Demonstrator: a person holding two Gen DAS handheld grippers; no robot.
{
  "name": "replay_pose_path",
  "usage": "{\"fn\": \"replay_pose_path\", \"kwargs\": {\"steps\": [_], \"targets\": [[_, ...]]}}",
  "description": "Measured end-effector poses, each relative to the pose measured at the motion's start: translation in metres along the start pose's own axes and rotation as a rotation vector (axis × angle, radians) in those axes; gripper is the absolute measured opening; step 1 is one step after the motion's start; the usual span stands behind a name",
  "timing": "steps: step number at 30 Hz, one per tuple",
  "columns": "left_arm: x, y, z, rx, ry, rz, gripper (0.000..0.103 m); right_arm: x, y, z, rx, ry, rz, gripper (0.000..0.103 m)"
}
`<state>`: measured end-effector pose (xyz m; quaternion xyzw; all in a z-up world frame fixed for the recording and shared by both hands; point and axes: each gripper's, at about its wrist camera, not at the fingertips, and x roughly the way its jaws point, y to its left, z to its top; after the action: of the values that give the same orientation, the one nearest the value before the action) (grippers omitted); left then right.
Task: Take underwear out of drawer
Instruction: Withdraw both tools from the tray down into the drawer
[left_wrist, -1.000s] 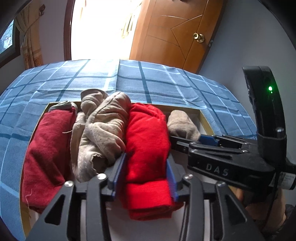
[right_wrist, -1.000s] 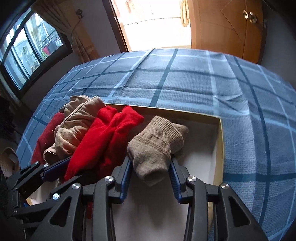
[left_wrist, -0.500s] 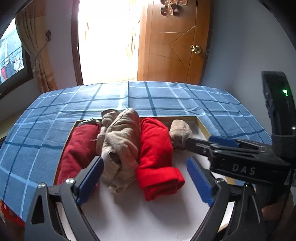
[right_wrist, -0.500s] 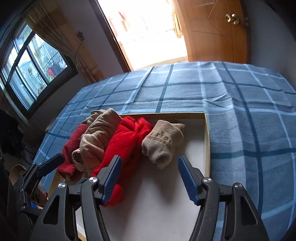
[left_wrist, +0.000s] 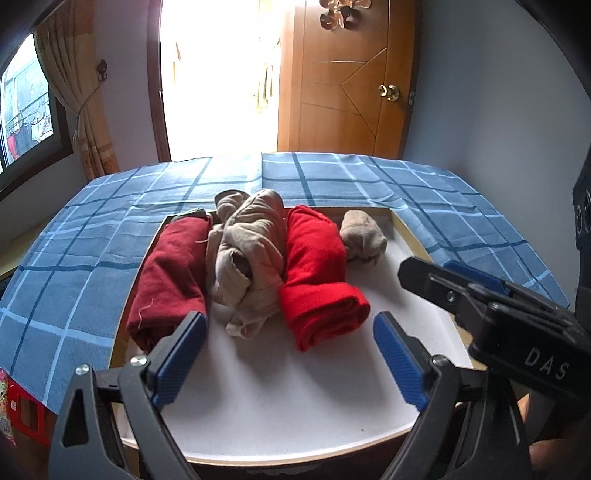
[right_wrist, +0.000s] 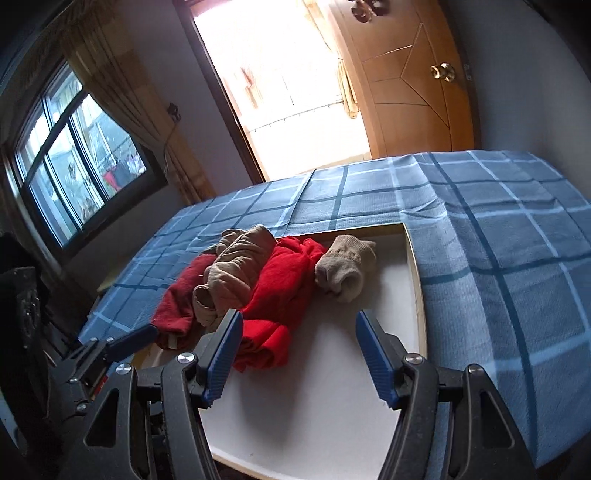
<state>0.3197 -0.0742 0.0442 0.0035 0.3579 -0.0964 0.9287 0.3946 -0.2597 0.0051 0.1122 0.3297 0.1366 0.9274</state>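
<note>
An open drawer (left_wrist: 410, 240) with a white floor holds a row of rolled clothes. From left to right lie a dark red roll (left_wrist: 170, 280), a crumpled beige piece of underwear (left_wrist: 251, 254), a bright red roll (left_wrist: 317, 273) and a small beige sock-like bundle (left_wrist: 362, 236). My left gripper (left_wrist: 290, 325) is open wide just short of the near ends of the rolls and holds nothing. My right gripper (right_wrist: 299, 325) is open over the drawer floor (right_wrist: 332, 369), short of the beige bundle (right_wrist: 347, 266) and beside the bright red roll (right_wrist: 280, 291). Neither touches cloth.
A blue checked cloth (left_wrist: 92, 236) covers the surface around the drawer on three sides. Behind it are a bright doorway, a wooden door (left_wrist: 347, 81) and a curtained window (right_wrist: 77, 147). A red box (left_wrist: 16, 406) sits at the lower left.
Both grippers opened: the left let go of the bright red roll, the right let go of the beige bundle. Both then drew back toward the drawer's near edge and rose slightly.
</note>
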Motion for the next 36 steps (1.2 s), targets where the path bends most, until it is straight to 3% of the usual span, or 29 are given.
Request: {"fn": "replay_pose_path", "kwargs": {"steps": [13, 22, 26, 36], "targets": [[0.000, -0.005, -0.018, 0.016, -0.002, 0.025, 0.093, -0.019, -0.008, -0.027, 0.041, -0.083, -0.014, 0.066], [-0.010, -0.002, -0.035, 0.029, -0.067, 0.066, 0.093, -0.037, 0.001, -0.045, -0.004, -0.184, -0.048, 0.067], [-0.013, 0.002, -0.040, 0.033, -0.096, 0.072, 0.093, -0.040, 0.004, -0.052, -0.014, -0.225, -0.061, 0.073], [-0.025, 0.012, -0.056, 0.009, -0.118, 0.068, 0.093, -0.050, 0.001, -0.069, 0.011, -0.217, -0.044, 0.073]]}}
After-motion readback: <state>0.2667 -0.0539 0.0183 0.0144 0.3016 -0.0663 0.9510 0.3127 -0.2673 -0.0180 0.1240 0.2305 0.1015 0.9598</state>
